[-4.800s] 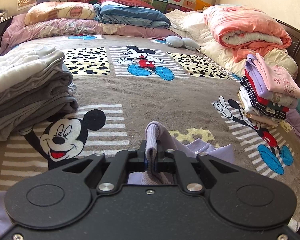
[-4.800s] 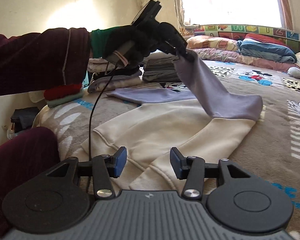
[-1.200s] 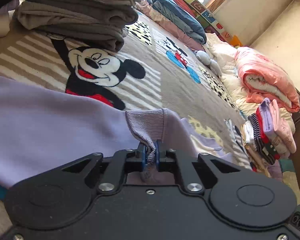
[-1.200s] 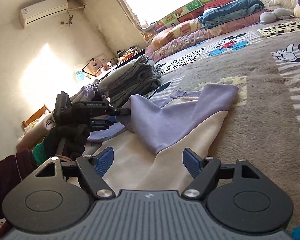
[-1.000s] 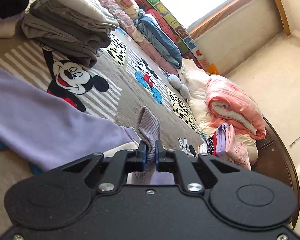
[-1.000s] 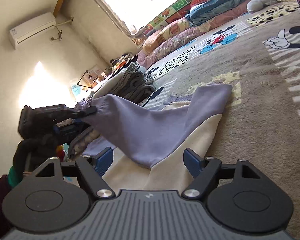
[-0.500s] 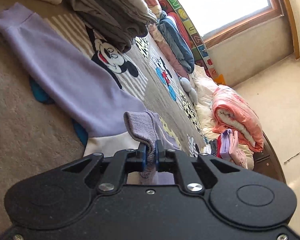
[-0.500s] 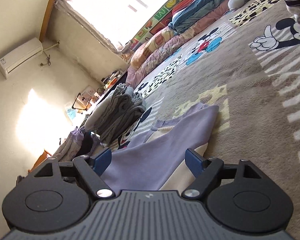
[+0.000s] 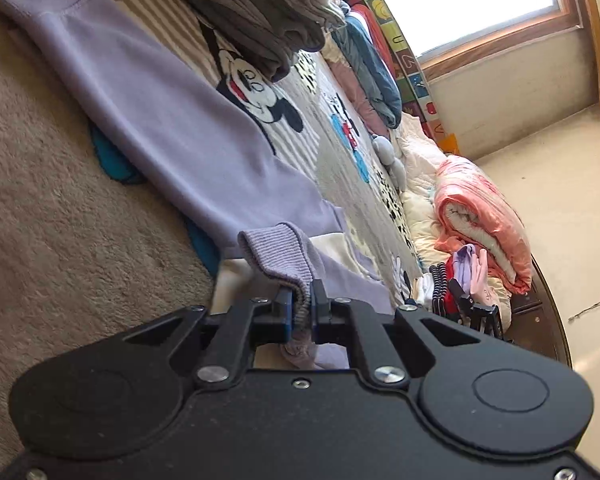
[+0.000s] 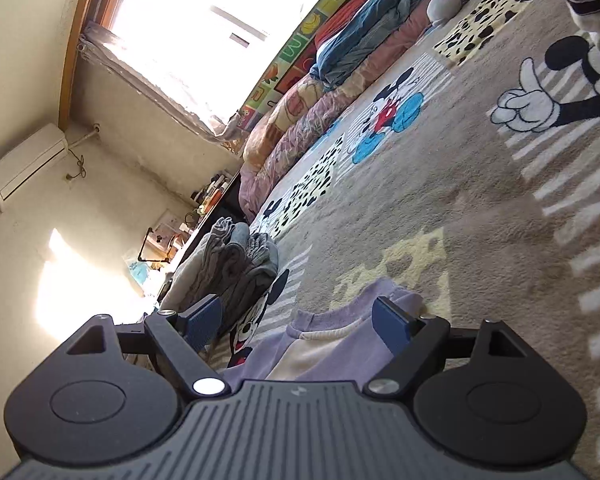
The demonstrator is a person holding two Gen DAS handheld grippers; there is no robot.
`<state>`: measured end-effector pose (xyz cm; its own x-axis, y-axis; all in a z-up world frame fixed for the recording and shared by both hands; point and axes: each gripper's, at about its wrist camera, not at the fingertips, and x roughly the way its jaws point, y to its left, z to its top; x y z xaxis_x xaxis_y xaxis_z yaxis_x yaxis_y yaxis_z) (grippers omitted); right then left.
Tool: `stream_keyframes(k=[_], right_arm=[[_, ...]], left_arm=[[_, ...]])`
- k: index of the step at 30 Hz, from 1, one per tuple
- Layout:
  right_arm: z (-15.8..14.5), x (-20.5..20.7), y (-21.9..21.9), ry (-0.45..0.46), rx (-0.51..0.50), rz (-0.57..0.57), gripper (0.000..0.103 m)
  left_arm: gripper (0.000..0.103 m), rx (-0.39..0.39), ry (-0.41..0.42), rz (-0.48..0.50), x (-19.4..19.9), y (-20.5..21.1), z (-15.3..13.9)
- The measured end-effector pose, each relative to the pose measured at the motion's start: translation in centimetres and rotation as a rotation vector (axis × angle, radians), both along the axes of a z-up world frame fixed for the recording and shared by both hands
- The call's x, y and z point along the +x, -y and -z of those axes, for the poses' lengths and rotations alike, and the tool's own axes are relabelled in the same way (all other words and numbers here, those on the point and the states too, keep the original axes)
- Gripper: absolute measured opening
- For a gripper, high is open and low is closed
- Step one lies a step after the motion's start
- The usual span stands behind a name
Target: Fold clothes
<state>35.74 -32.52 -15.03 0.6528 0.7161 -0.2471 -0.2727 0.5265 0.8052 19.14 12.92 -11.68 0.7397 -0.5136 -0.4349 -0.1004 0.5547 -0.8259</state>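
Observation:
A cream sweatshirt with lilac sleeves lies on the Mickey Mouse bedspread (image 9: 60,220). One lilac sleeve (image 9: 160,108) stretches flat toward the upper left. My left gripper (image 9: 302,308) is shut on the ribbed lilac cuff (image 9: 276,252) of the other sleeve and holds it low over the cream body (image 9: 332,248). In the right wrist view my right gripper (image 10: 298,322) is open, its blue pads wide apart above the lilac neckline (image 10: 324,320) and cream chest (image 10: 312,354). Its pads touch nothing.
A stack of folded grey clothes (image 9: 260,12) sits beside the flat sleeve, also seen as the grey stack (image 10: 236,268). A pile of folded coloured clothes (image 9: 468,268) and a rolled pink quilt (image 9: 480,208) stand at the right. Pillows and a blue blanket (image 10: 364,12) line the window side.
My left gripper has sunk with the cuff, bringing the sleeve down onto the sweatshirt. My right gripper has slid along the sweatshirt to the neckline, and the left hand has left its view.

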Motion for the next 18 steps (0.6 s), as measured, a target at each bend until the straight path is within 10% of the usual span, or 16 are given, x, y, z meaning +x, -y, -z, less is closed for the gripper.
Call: stream_keyframes(k=[8,18], right_arm=[[2.2,2.0,-3.6,-0.095,-0.262,-0.066,0.071],[-2.1,-2.5,-5.9,0.099,-0.466,-0.13,0.062]], left_arm=[[0.005,0.073,-0.018,-0.005,1.1,-0.5,1.0],[0.005,0.086,0.041,0.013,1.2,-0.4,0.5]])
